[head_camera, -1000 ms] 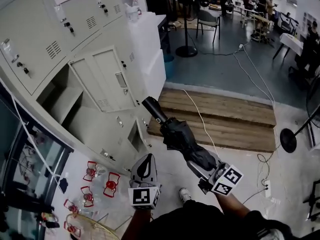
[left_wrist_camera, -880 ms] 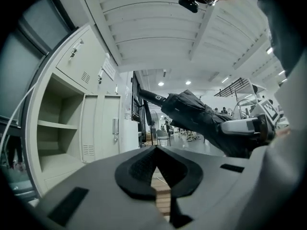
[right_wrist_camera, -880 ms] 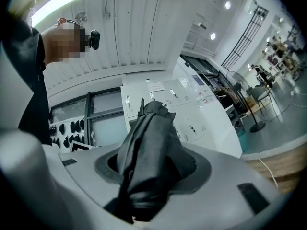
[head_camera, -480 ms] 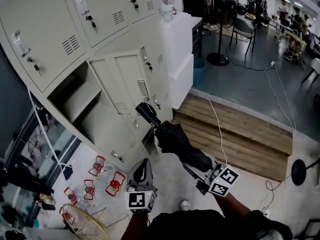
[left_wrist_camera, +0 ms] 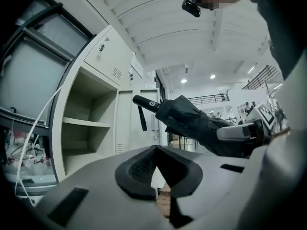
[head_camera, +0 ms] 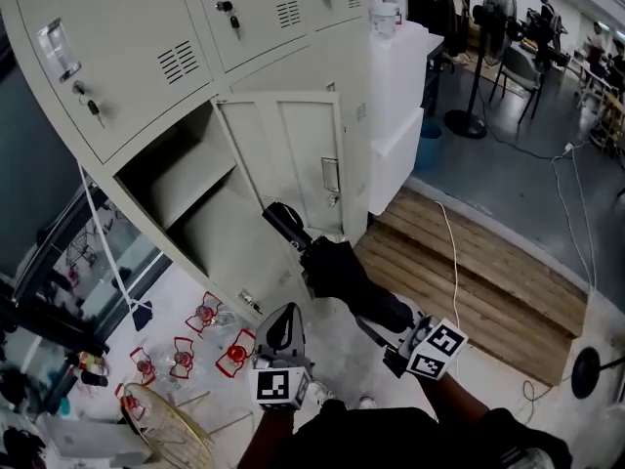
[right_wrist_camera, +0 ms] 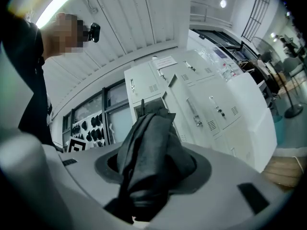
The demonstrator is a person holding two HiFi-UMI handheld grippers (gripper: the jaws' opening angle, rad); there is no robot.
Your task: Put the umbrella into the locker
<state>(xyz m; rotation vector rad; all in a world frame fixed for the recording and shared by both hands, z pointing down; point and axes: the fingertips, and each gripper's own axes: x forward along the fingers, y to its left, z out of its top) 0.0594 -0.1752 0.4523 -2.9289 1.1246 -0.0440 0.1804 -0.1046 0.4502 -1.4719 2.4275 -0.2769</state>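
Pointing toward the open locker [head_camera: 166, 179], the right gripper [head_camera: 393, 328] clamps the umbrella [head_camera: 337, 267].

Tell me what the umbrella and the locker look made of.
Umbrella: matte black fabric, likely nylon or polyester, judging by its soft creases. Its handle: smooth hard plastic, apparently. Locker: pale grey painted sheet metal, judging by its thin door and punched vents.

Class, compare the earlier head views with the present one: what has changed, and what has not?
The umbrella swung toward the open locker, and its handle end now points at the foot of the open door. Unchanged: the right gripper grips the umbrella, and the left gripper is empty, jaws together.
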